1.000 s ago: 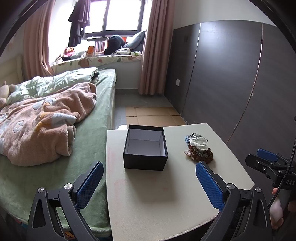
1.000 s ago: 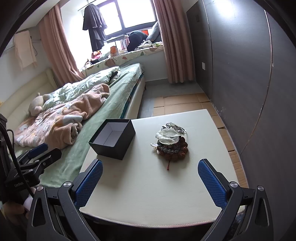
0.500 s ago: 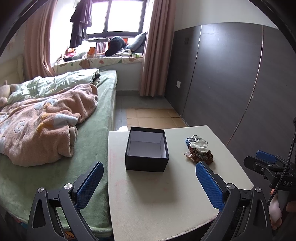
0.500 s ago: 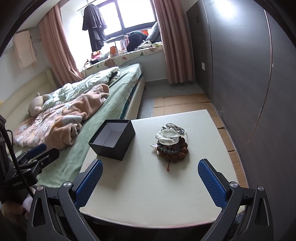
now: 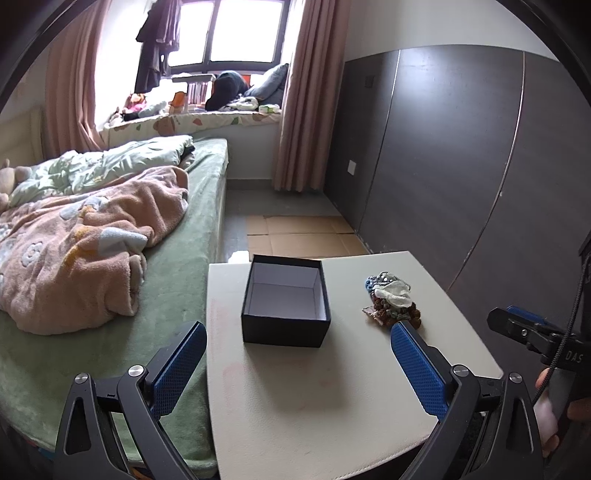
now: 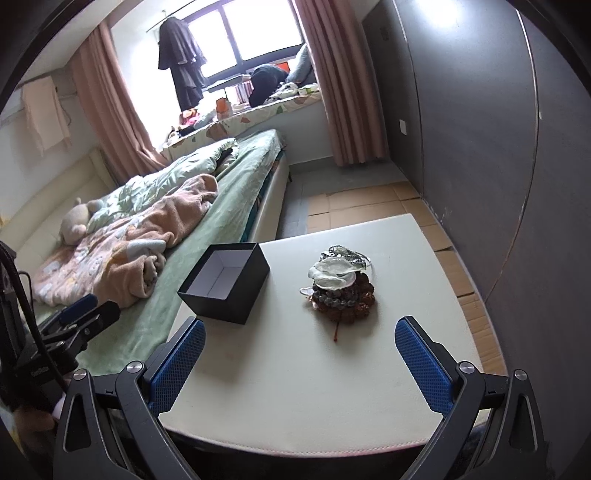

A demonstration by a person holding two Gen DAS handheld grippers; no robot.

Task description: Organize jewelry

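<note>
Bedroom, daylit. Window (image 5: 229,33) on the far wall, bright and overexposed; pink curtains (image 5: 310,96) hang on either side of it, dark clothing (image 6: 181,62) hangs before the glass. Cushioned window seat (image 5: 192,122) below the window, cluttered with cushions and small items. Bed (image 5: 192,236) with green sheet runs from the window seat toward the camera; peach blanket (image 5: 85,243) and pale quilt (image 5: 122,166) lie rumpled on it. Dark panelled wall (image 5: 461,155) opposite the bed. Flattened cardboard (image 5: 303,236) on grey floor between bed and panelled wall. White desk (image 5: 332,398) beside the bed.
</note>
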